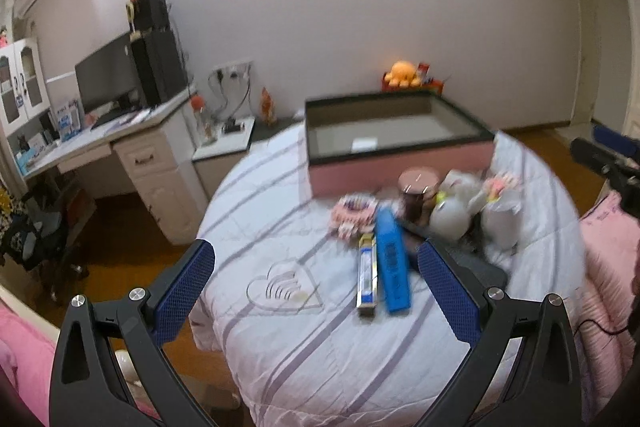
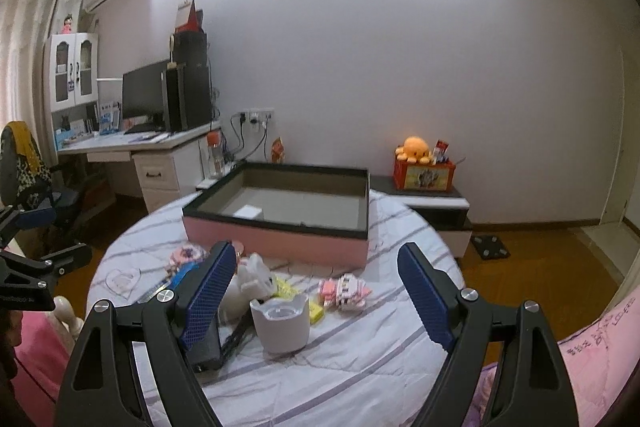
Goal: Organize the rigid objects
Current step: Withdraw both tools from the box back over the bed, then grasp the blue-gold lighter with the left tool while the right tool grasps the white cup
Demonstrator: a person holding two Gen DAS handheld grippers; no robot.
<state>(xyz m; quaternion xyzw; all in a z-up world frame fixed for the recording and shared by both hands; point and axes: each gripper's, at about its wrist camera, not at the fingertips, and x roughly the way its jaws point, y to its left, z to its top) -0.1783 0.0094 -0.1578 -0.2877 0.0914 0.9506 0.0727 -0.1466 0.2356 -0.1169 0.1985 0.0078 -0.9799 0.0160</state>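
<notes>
1. Both sets of jaws stand wide apart with nothing between them: the left gripper (image 1: 316,287) and the right gripper (image 2: 316,299) hang above the bed (image 1: 280,347) and touch none of the things on it.
2. On the striped quilt lies a cluster of small objects, near the front wall of a pink box (image 2: 280,239) with a dark rim, which is open at the top.
3. Inside the box only a small white card (image 2: 250,213) shows on its floor.
4. A blue case (image 1: 394,267) lies flat beside a narrow silver-and-yellow box (image 1: 367,279); the two touch along their long sides.
5. A white cup (image 2: 280,323) stands upright at the near edge of the cluster, between the right gripper's fingers in its view but clear of both.
6. Pink-and-white toy pieces (image 2: 346,291) lie just right of the cup, and a yellow packet (image 2: 286,287) lies behind it.
7. A brown jar with a pink lid (image 1: 416,193) stands close to the box wall.
</notes>
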